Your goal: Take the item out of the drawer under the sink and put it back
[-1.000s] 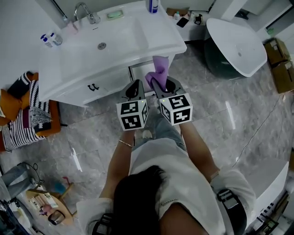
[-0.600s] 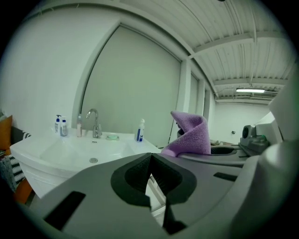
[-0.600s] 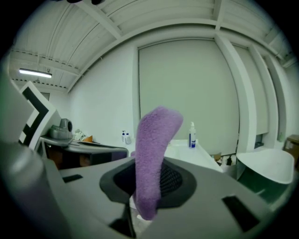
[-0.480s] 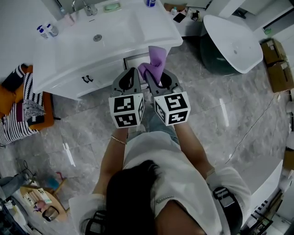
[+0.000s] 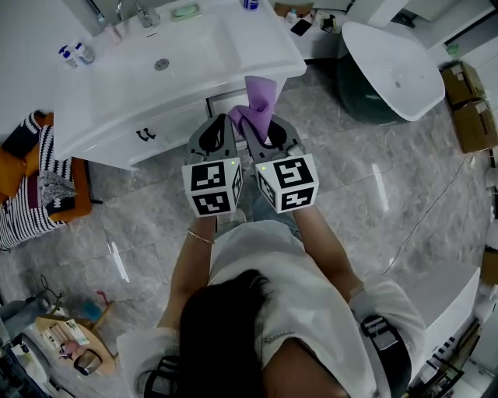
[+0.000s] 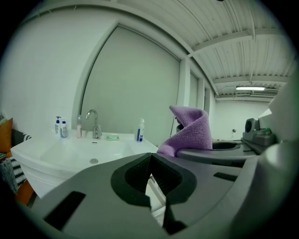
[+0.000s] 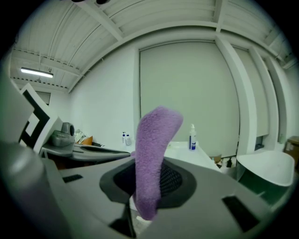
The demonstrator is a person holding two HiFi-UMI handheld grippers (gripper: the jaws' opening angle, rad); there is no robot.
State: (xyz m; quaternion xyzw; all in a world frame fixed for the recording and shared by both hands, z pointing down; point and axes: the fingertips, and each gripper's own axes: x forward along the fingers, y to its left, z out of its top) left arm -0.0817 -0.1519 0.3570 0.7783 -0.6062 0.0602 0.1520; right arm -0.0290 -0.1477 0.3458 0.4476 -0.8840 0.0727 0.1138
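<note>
A purple towel (image 5: 257, 106) stands up out of my right gripper (image 5: 263, 128), which is shut on its lower end; the same towel (image 7: 154, 154) fills the middle of the right gripper view. My left gripper (image 5: 221, 123) hangs just to its left, shut with nothing in it, its tips meeting (image 6: 150, 158). The towel (image 6: 190, 131) also shows in the left gripper view, at the right. Both grippers are in front of the white sink vanity (image 5: 93, 116). The drawer (image 5: 223, 102) under the basin's right end is open and partly hidden behind the grippers.
A faucet (image 5: 127, 11), a soap dish (image 5: 185, 11) and small bottles (image 5: 71, 54) sit on the vanity. A white bathtub (image 5: 397, 66) stands at the right, cardboard boxes (image 5: 471, 105) beyond it. A striped cloth on an orange seat (image 5: 35, 194) is at the left.
Both grippers have risen together in front of the vanity, the right one carrying the purple towel up with it. Over the last half second they hardly move.
</note>
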